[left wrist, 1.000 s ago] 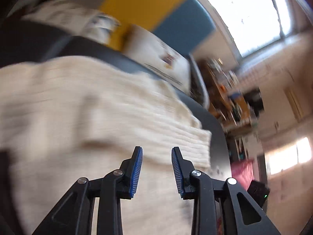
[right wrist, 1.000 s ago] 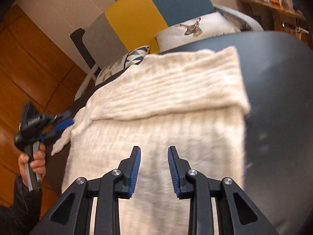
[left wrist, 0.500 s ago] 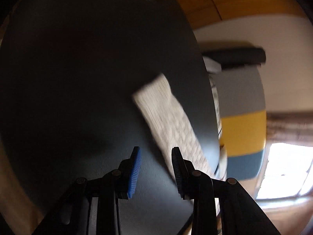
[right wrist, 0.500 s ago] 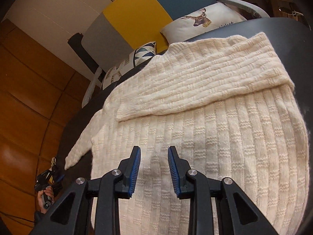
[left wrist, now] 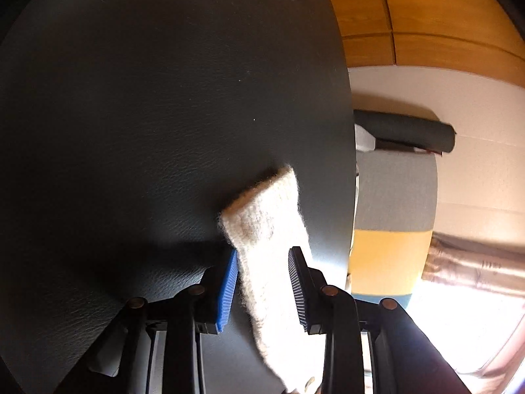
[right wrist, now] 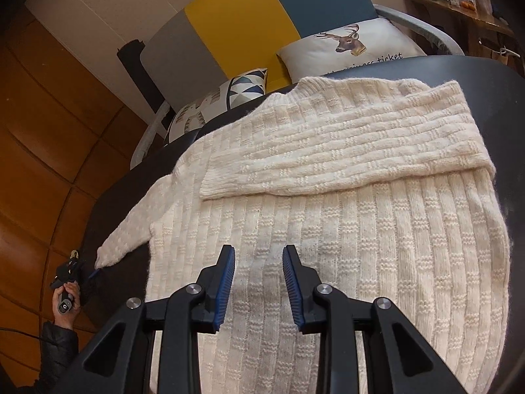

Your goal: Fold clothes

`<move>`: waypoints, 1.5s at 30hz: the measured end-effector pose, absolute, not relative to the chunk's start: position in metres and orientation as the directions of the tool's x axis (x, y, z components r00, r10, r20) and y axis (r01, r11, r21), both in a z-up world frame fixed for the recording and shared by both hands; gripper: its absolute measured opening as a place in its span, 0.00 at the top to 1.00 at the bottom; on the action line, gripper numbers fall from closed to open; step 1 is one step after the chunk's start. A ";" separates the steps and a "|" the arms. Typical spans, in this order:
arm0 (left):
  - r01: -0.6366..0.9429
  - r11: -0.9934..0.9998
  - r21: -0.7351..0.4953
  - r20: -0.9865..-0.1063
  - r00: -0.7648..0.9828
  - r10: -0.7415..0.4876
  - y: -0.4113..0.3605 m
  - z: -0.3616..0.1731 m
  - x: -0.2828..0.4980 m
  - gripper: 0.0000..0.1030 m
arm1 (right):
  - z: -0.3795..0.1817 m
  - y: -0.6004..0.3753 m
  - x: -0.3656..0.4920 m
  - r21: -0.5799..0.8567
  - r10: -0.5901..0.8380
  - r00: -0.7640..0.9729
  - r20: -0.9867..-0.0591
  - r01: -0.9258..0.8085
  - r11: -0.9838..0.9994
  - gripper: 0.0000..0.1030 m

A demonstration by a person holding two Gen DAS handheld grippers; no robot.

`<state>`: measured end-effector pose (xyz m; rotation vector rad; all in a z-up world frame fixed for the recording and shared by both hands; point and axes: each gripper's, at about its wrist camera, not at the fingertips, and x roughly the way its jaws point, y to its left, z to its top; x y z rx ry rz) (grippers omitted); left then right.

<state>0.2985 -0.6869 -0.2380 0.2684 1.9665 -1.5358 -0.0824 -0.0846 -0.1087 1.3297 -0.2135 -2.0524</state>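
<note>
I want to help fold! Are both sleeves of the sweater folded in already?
Only one. On the cream sweater, one sleeve lies folded across the chest; the other sleeve sticks out flat on the black table.

A cream sweater (right wrist: 344, 229) covers most of the dark table (right wrist: 512, 105), leaving bare surface along the right edge and a wide empty stretch (left wrist: 131, 131) beyond the outstretched sleeve (left wrist: 265, 223). Two cushions (right wrist: 354, 49) and a striped sofa (right wrist: 236, 29) close off the far side.

Striped sofa (right wrist: 242, 32), wooden floor (right wrist: 39, 151), white wall (right wrist: 98, 10)
</note>
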 end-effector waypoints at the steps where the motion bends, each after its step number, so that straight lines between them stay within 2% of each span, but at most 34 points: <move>1: 0.489 0.332 -0.806 -0.570 -0.791 -0.220 -0.686 -0.241 0.299 0.69 | -0.111 -0.085 -0.084 0.470 -0.608 -0.252 -0.753 0.441 -0.765 0.71; 4: 0.459 0.386 -0.800 -0.567 -0.788 -0.238 -0.684 -0.245 0.301 0.71 | -0.120 -0.084 -0.090 0.476 -0.602 -0.247 -0.759 0.420 -0.773 0.71; 8: 0.524 0.397 -0.754 -0.634 -0.738 -0.230 -0.683 -0.243 0.297 0.91 | -0.130 -0.082 -0.092 0.485 -0.600 -0.234 -0.765 0.403 -0.776 0.71; 9: 0.523 0.407 -0.749 -0.639 -0.733 -0.234 -0.683 -0.243 0.296 0.92 | -0.132 -0.082 -0.093 0.485 -0.599 -0.230 -0.768 0.403 -0.776 0.71; 13: 0.539 0.377 -0.753 -0.647 -0.713 -0.272 -0.679 -0.233 0.289 0.95 | -0.136 -0.078 -0.093 0.477 -0.590 -0.225 -0.775 0.404 -0.781 0.71; 20: 0.521 0.205 -0.829 -0.559 -0.788 -0.257 -0.662 -0.184 0.219 0.95 | -0.144 -0.061 -0.101 0.490 -0.584 -0.232 -0.778 0.358 -0.795 0.71; 24: 0.495 0.064 -0.867 -0.498 -0.850 -0.171 -0.634 -0.146 0.147 0.95 | -0.153 -0.050 -0.108 0.515 -0.592 -0.230 -0.772 0.319 -0.796 0.71; 30: 0.461 -0.112 -0.880 -0.463 -0.886 -0.010 -0.572 -0.111 0.040 0.95 | -0.159 -0.039 -0.116 0.520 -0.592 -0.233 -0.772 0.306 -0.798 0.71; 38: 0.438 -0.265 -0.859 -0.488 -0.857 0.165 -0.476 -0.095 -0.064 0.95 | -0.155 -0.026 -0.124 0.528 -0.601 -0.251 -0.759 0.304 -0.793 0.71; 45: 0.428 -0.351 -0.833 -0.529 -0.802 0.277 -0.393 -0.093 -0.104 0.95 | -0.159 -0.007 -0.127 0.545 -0.605 -0.264 -0.751 0.271 -0.794 0.71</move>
